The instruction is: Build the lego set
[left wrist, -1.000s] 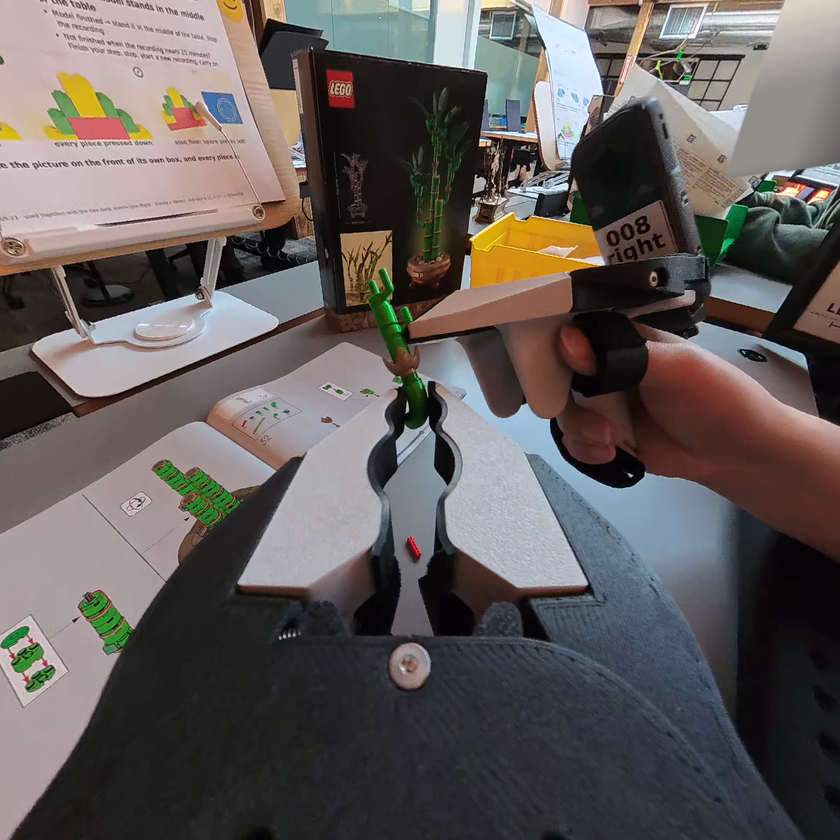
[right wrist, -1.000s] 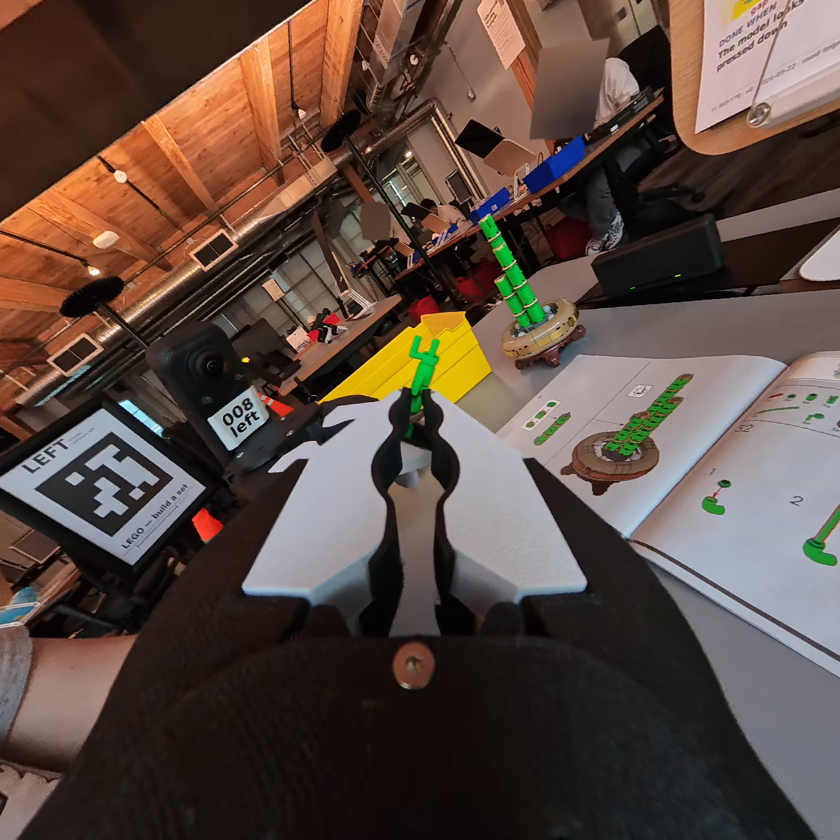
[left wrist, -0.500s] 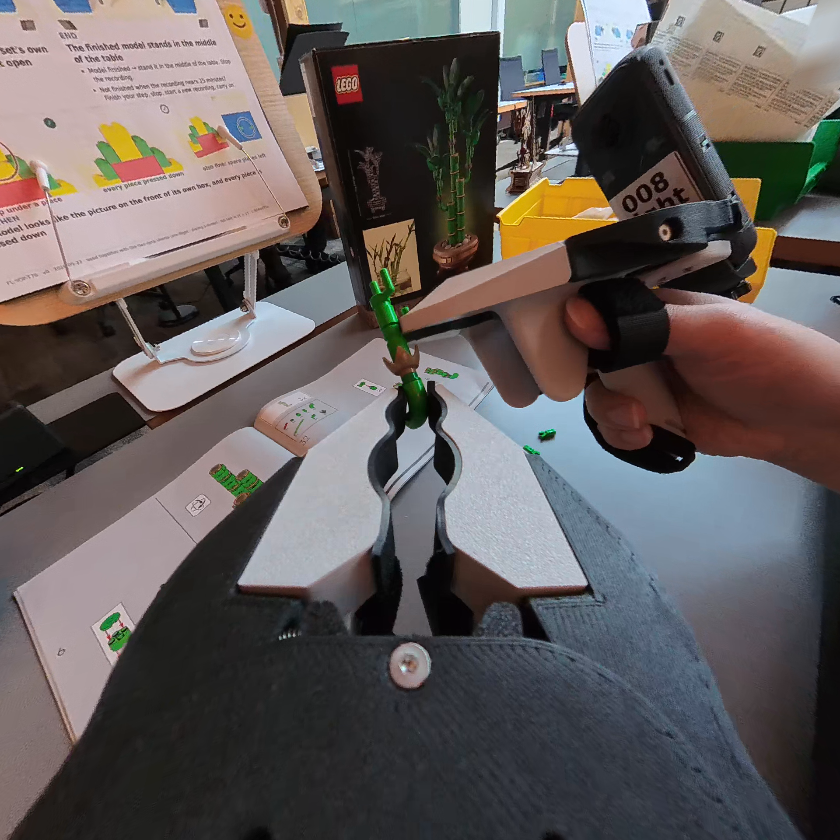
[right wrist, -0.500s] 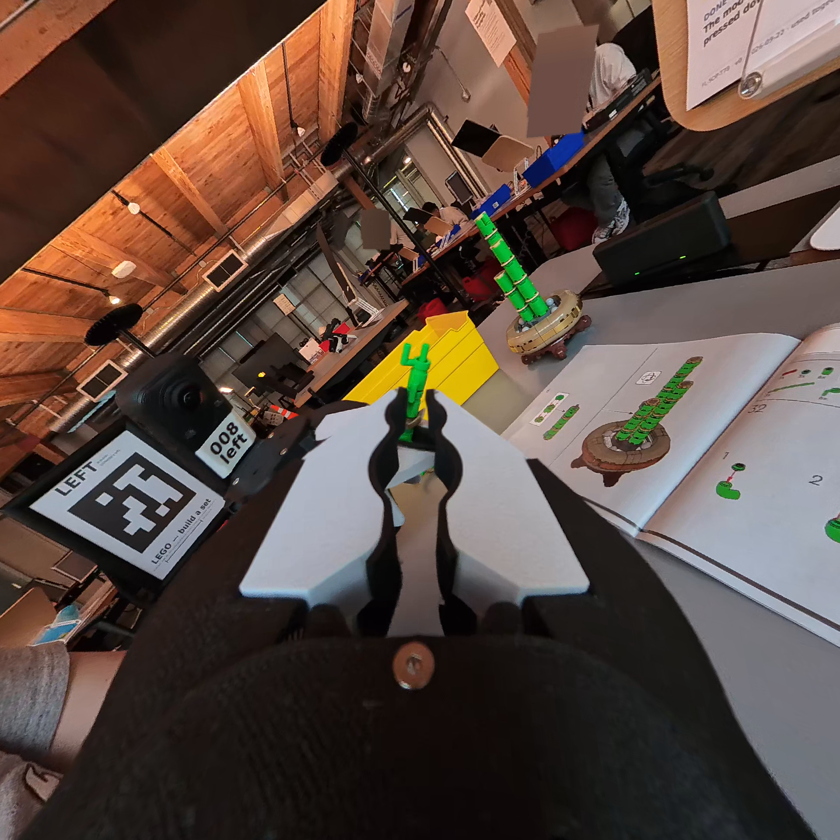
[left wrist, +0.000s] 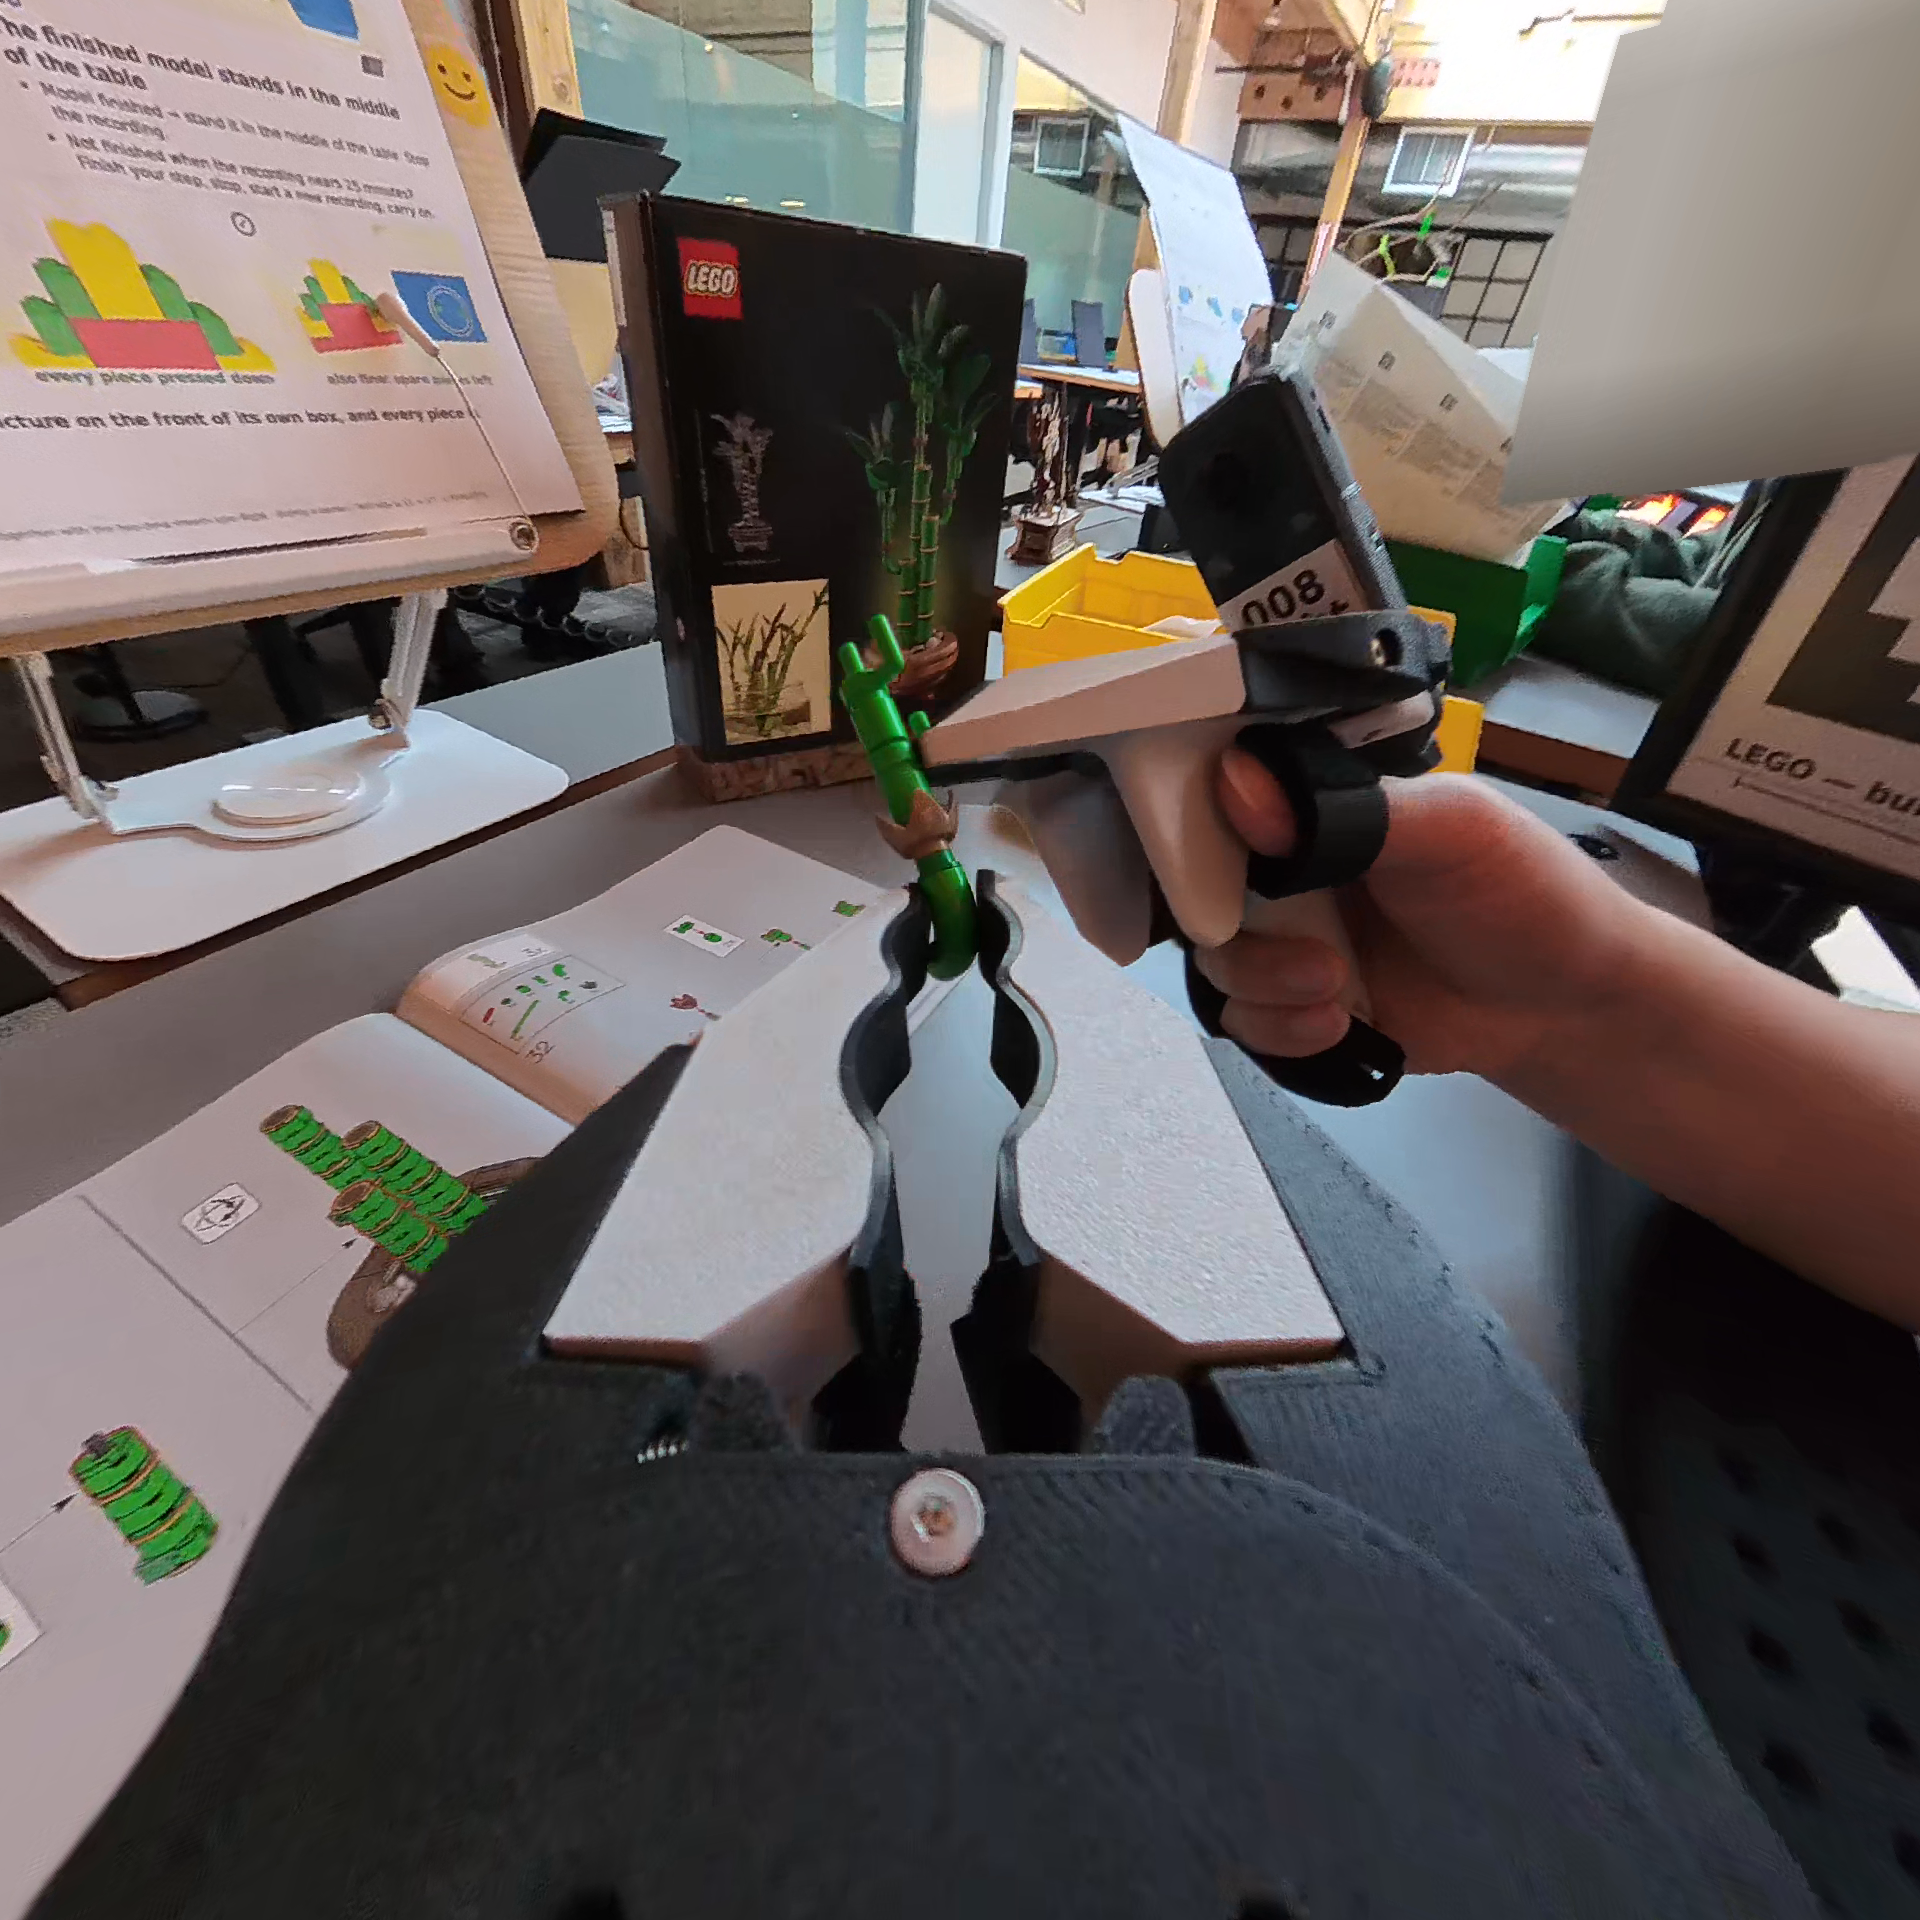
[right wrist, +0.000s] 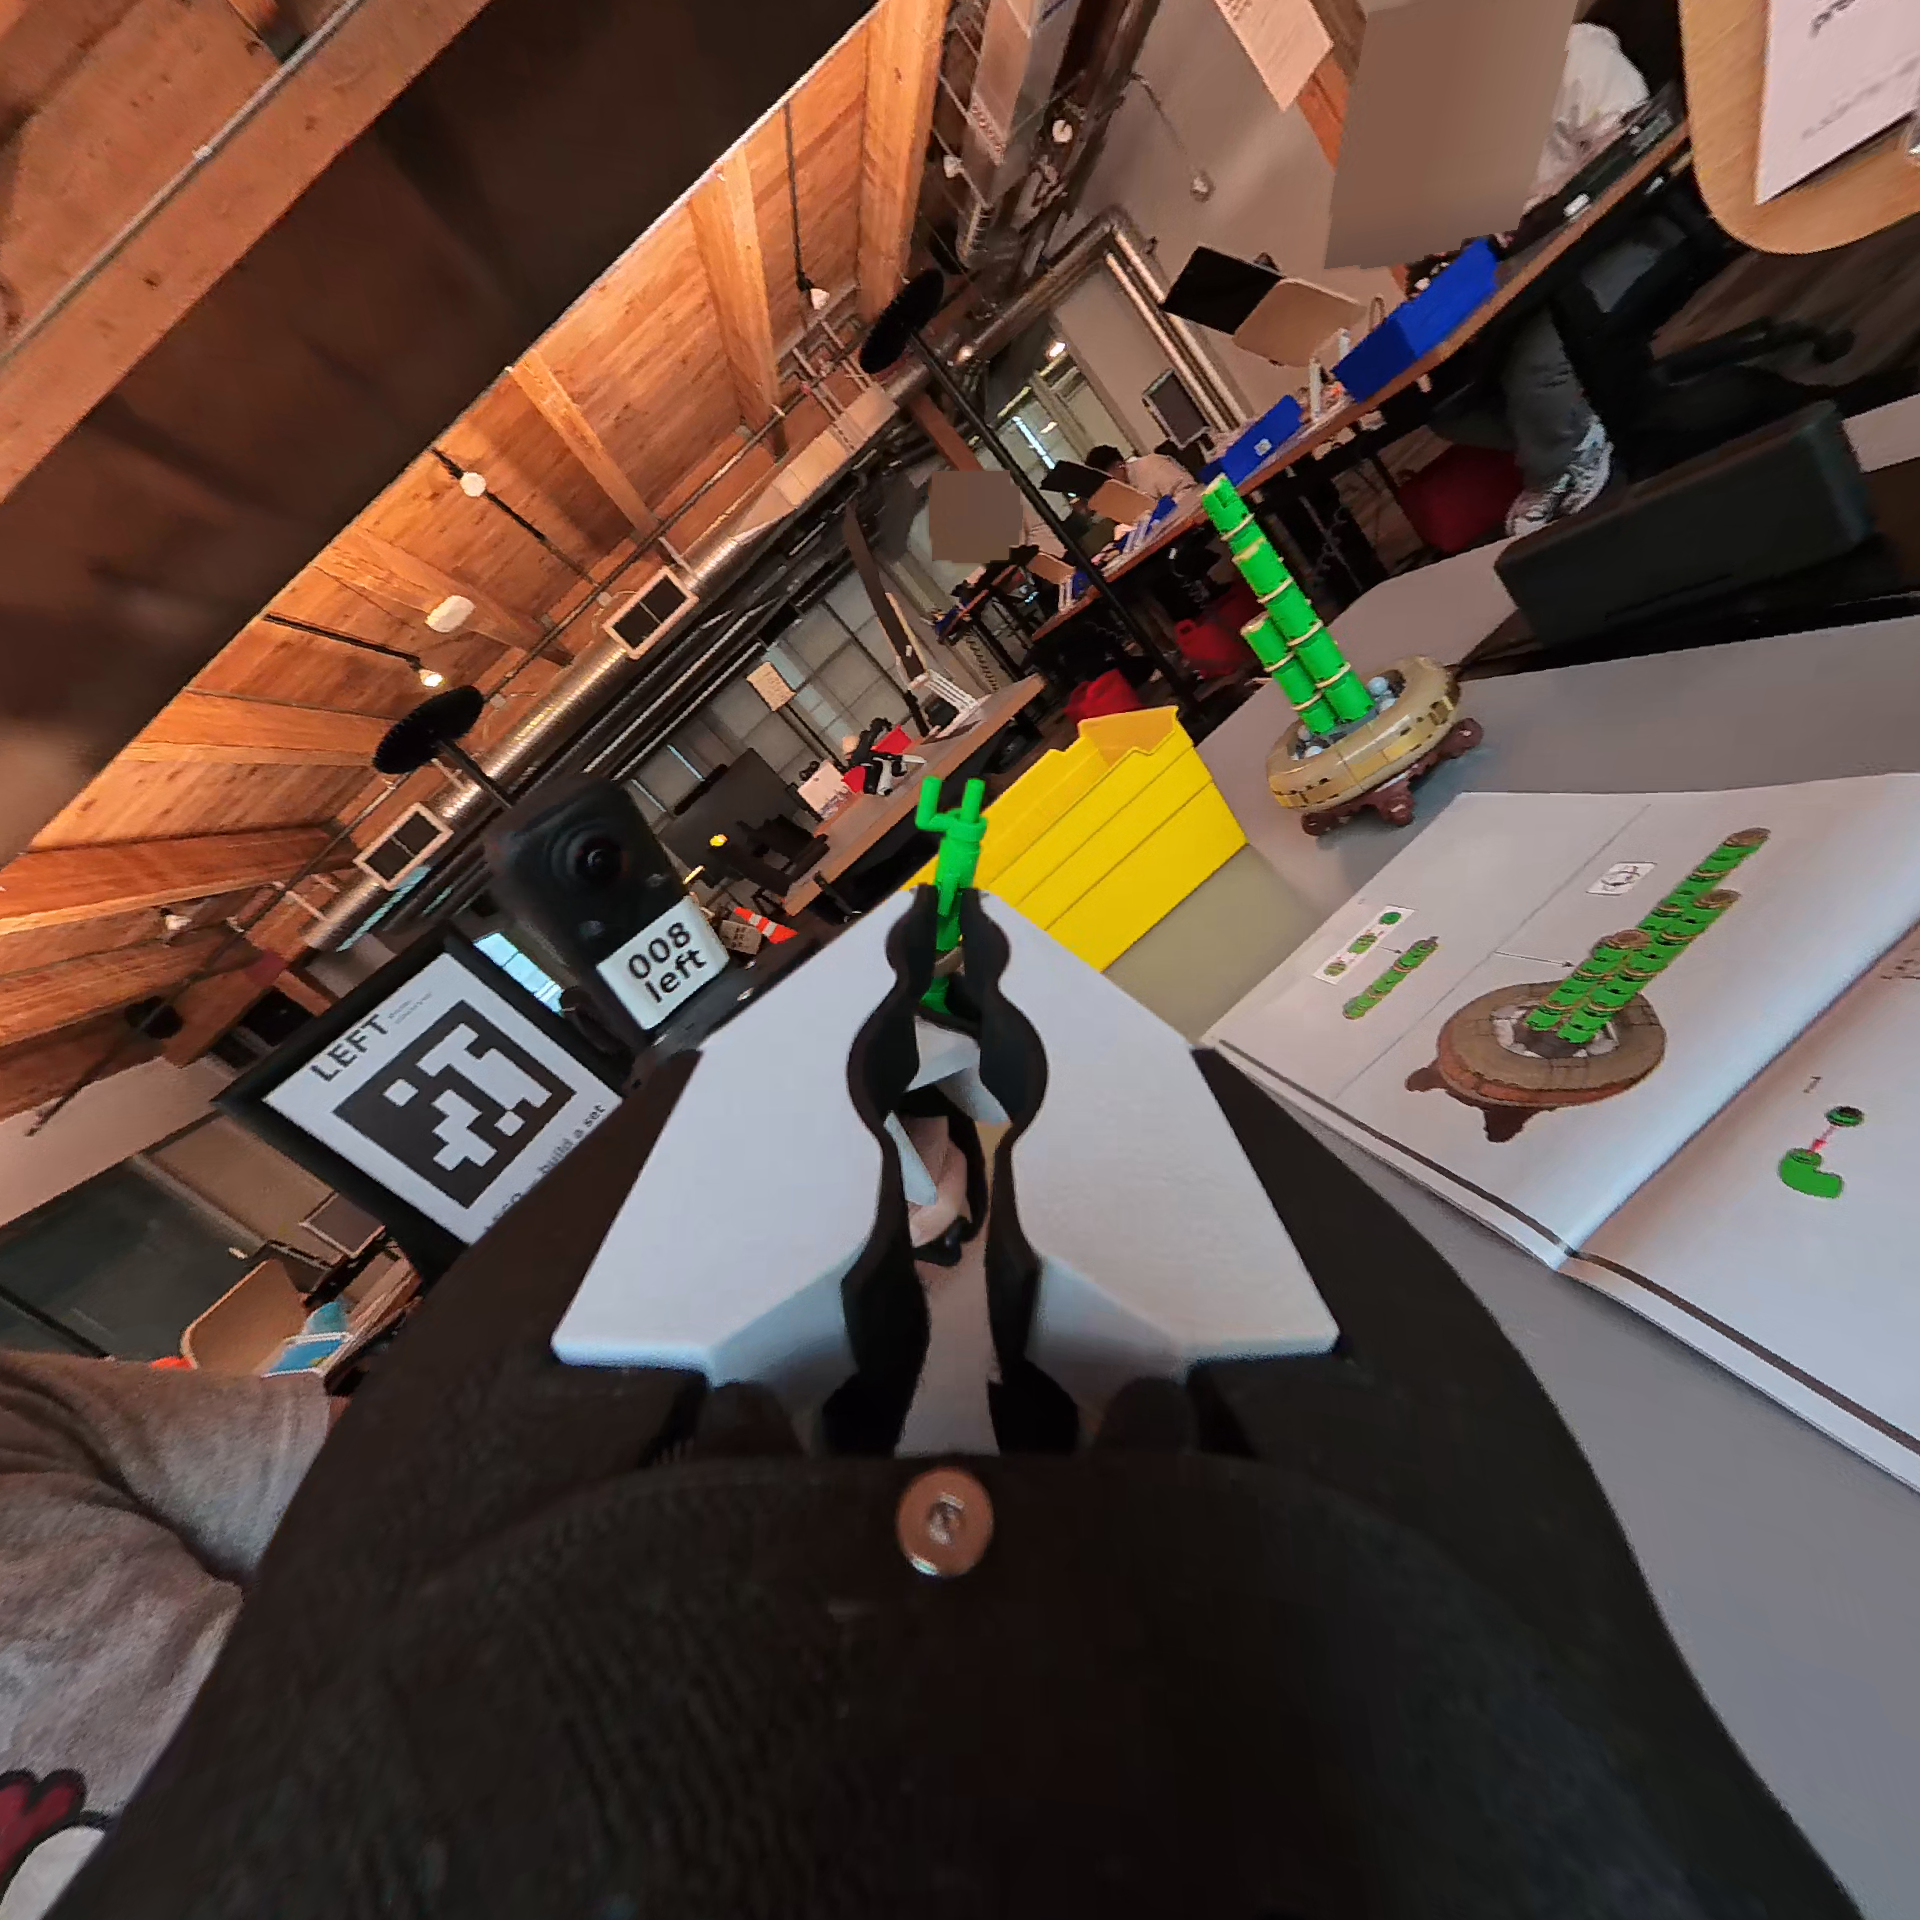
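Note:
A thin green stem piece (left wrist: 883, 727) with a forked top and a brown collar (left wrist: 920, 826) is held in the air between both grippers. My left gripper (left wrist: 948, 920) is shut on its curved green lower end. My right gripper (left wrist: 923, 756) comes in from the right and is shut on the stem above the collar. In the right wrist view the stem (right wrist: 951, 842) sticks up from my shut right gripper (right wrist: 940, 925). The partly built bamboo model (right wrist: 1294, 634) stands in its round pot (right wrist: 1361, 727) far right on the table.
The open instruction booklet (left wrist: 623, 966) lies on the grey table below the grippers and also shows in the right wrist view (right wrist: 1558, 997). The set's black box (left wrist: 831, 488) stands behind. A yellow bin (right wrist: 1122, 821) and a sheet stand (left wrist: 260, 800) sit nearby. My two grippers' fingertips are within a few centimetres of each other. My right tips are roughly 30 cm from the partly built bamboo model (right wrist: 1294, 634).
Both grippers stay shut on the stem. The pair has swung and tilted, so the booklet and box shifted in the left view and the model looks nearer in the right view.

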Available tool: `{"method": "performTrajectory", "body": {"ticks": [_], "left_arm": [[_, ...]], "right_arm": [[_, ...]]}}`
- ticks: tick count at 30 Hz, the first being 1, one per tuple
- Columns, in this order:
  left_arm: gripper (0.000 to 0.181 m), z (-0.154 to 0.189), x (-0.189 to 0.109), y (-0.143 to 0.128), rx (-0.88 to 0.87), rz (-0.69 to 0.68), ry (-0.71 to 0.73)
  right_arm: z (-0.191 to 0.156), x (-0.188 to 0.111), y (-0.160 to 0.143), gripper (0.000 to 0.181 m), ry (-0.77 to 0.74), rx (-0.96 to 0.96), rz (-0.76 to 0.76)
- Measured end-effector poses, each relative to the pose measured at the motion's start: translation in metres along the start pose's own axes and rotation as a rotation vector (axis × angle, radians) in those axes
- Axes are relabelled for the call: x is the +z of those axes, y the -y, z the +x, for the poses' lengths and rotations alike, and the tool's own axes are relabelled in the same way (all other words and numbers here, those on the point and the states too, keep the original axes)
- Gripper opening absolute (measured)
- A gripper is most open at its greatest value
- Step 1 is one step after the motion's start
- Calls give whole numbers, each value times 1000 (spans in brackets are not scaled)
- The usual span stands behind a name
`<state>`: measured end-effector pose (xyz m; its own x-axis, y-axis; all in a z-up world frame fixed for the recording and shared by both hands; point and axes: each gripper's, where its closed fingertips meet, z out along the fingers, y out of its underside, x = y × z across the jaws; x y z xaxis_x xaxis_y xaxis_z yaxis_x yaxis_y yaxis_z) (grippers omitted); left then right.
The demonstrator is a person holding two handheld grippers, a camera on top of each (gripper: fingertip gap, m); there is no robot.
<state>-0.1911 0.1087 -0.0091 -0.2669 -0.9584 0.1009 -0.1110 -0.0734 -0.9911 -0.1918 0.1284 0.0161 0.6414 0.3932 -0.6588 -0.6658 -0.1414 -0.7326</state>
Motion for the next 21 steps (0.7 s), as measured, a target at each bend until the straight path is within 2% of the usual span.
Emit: {"method": "performTrajectory", "body": {"ticks": [1,7,10,12,14,17,21], "left_arm": [[7,1,-1,2,-12,9,-13],[7,8,-4,10,-74,71,-83],[7,11,-7,18,-105,133,-123],[7,14,-13,28,-204,204,-209],[7,15,-24,42,-346,299,-334],[6,16,-41,58,-502,415,-514],[7,27,-47,65,-548,456,-635]], "right_arm": [[-2,0,1,3,14,5,2],[-10,0,3,3,75,24,20],[-22,0,9,8,113,-24,42],[-31,-3,18,24,133,-81,79],[-38,-8,27,32,147,-148,118],[-44,-16,37,33,152,-230,177],[-52,-17,37,27,184,-294,183]]}}
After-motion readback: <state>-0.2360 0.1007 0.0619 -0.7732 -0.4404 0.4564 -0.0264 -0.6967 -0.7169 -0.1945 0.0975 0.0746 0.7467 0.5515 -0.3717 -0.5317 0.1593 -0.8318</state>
